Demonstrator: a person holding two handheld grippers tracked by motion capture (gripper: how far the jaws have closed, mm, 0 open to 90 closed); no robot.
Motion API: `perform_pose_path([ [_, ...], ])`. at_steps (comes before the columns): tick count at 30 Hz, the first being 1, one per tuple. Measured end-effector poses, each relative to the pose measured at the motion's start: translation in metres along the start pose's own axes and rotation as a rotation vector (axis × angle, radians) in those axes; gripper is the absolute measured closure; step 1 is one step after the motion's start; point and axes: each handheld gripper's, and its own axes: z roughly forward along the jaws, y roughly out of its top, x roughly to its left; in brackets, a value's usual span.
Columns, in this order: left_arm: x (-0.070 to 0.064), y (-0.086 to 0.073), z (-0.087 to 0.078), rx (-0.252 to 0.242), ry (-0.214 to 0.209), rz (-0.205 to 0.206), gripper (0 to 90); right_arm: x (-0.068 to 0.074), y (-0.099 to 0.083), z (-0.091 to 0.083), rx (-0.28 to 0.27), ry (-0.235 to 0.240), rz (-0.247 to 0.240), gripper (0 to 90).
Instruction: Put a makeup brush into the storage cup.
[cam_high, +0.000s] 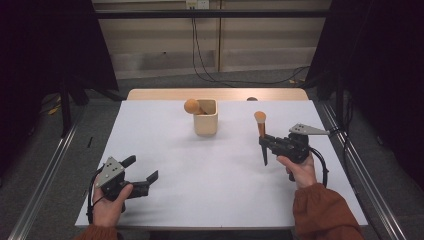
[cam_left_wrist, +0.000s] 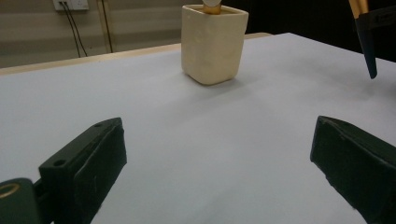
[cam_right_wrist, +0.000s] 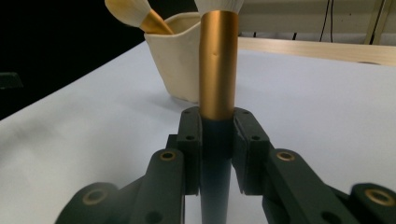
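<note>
White table (cam_high: 200, 165), dark curtains either side, cables on the floor beyond. Cream cup (cam_high: 206, 118) stands toward the far middle, one brush (cam_high: 192, 106) already leaning in it, head out over the rim. Right gripper (cam_high: 266, 142), to the right of the cup and nearer the person, is clamped on a second brush (cam_high: 261, 131) where gold ferrule meets dark handle; brush upright, bristles up, handle tip clear of the table. Left gripper (cam_high: 142, 172) sits well short of the cup on the left, jaws wide apart, nothing held. Likely step: carry the brush over the cup. Advice: keep it vertical, lower handle-first into the free side, avoid knocking the leaning brush, release only once the handle is well inside.
</note>
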Motion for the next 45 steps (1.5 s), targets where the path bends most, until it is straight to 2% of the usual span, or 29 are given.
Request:
perform_pose_path([
  [5, 0.001, 0.001, 0.000, -0.008, -0.007, -0.002, 3.6, 0.003, 0.000, -0.005, -0.054, 0.015, -0.026, 75.2],
  [7, 0.000, 0.002, 0.000, -0.015, -0.007, 0.002, 3.6, 0.004, 0.000, -0.005, -0.058, 0.021, -0.007, 75.2],
  [9, 0.000, 0.003, 0.001, -0.017, -0.009, 0.011, 3.6, 0.006, -0.001, -0.005, -0.060, 0.037, -0.018, 75.2],
  [13, -0.002, 0.005, 0.001, -0.024, -0.015, 0.005, 3.6, 0.013, 0.000, -0.005, -0.075, 0.094, -0.032, 75.2],
  [16, -0.004, 0.006, 0.001, -0.025, -0.024, 0.013, 3.3, 0.017, 0.001, -0.005, -0.080, 0.154, -0.034, 75.2],
  [24, -0.008, 0.010, -0.001, -0.038, -0.037, 0.019, 3.0, 0.028, 0.002, -0.004, -0.081, 0.231, -0.075, 75.2],
  [25, -0.008, 0.010, 0.000, -0.032, -0.037, 0.033, 3.0, 0.030, 0.002, -0.003, -0.081, 0.238, -0.078, 75.2],
  [32, -0.016, 0.016, 0.006, -0.027, -0.048, 0.052, 3.0, 0.039, 0.001, 0.000, -0.081, 0.289, -0.110, 75.2],
  [37, -0.024, 0.022, 0.011, -0.025, -0.080, 0.068, 3.0, 0.042, 0.000, 0.002, -0.070, 0.312, -0.123, 75.2],
  [39, -0.026, 0.025, 0.013, -0.041, -0.130, 0.053, 3.0, 0.044, 0.000, 0.003, -0.066, 0.323, -0.122, 75.2],
  [41, -0.029, 0.028, 0.015, -0.041, -0.124, 0.079, 3.0, 0.046, 0.000, 0.004, -0.059, 0.337, -0.130, 75.2],
  [43, -0.031, 0.030, 0.017, -0.043, -0.138, 0.072, 3.0, 0.048, 0.000, 0.004, -0.055, 0.351, -0.132, 75.2],
  [45, -0.033, 0.031, 0.020, -0.039, -0.143, 0.088, 2.9, 0.050, 0.000, 0.005, -0.051, 0.366, -0.142, 75.2],
])
